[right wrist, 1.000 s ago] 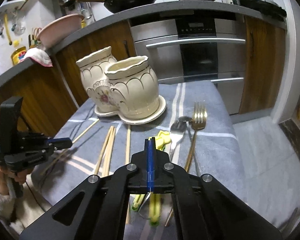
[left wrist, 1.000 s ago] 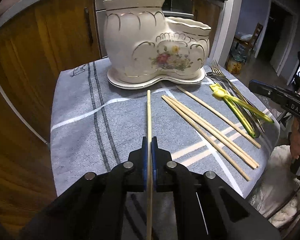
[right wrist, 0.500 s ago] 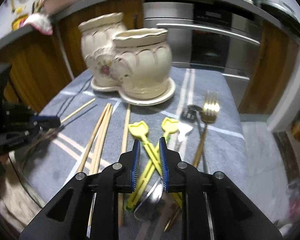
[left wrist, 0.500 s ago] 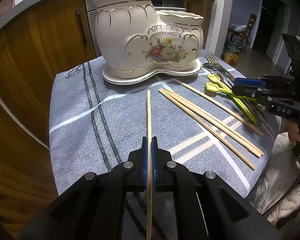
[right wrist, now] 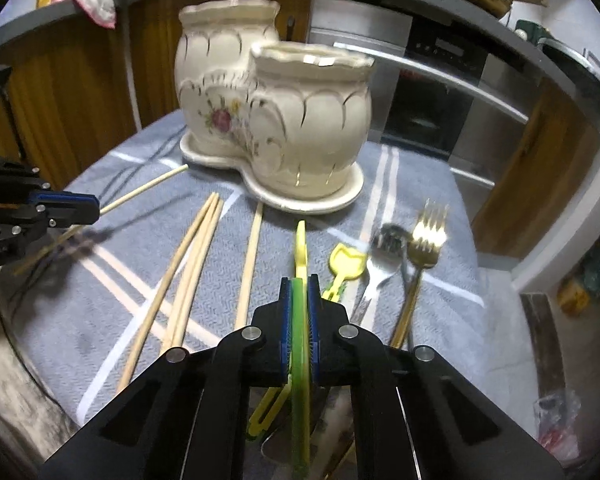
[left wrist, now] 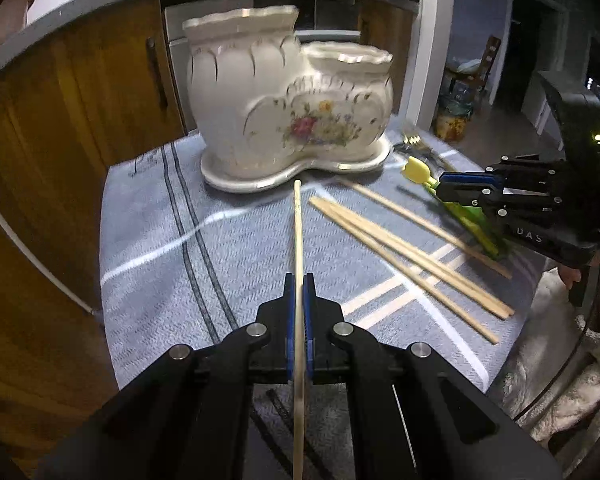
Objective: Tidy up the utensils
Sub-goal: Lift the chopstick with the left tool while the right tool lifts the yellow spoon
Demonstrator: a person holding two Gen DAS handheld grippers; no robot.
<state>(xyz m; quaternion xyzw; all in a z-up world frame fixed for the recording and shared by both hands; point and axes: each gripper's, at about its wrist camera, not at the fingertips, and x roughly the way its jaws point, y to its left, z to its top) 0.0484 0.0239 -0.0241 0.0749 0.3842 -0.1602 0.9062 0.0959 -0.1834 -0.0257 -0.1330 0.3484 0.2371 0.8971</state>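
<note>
A cream ceramic double-pot holder (left wrist: 284, 108) with a flower print stands on its saucer at the back of the grey striped cloth. My left gripper (left wrist: 299, 280) is shut on a wooden chopstick (left wrist: 297, 232) whose tip points at the holder's base. My right gripper (right wrist: 299, 282) is closing its jaws on a yellow-green plastic utensil (right wrist: 300, 248), and the pads press on its green handle. A second yellow utensil (right wrist: 346, 260) lies just to the right of it. Loose chopsticks (right wrist: 192, 256) lie between the two grippers.
A steel fork (right wrist: 388, 240) and a gold fork (right wrist: 426, 240) lie on the cloth (right wrist: 404, 184) to the right of the yellow utensils. One more chopstick (right wrist: 252, 256) lies alone by the saucer. Wooden cabinets and an oven stand behind the table.
My right gripper opened over the yellow-green utensils, then shut on one, which now stands on edge between the pads. The left gripper kept its chopstick and barely moved.
</note>
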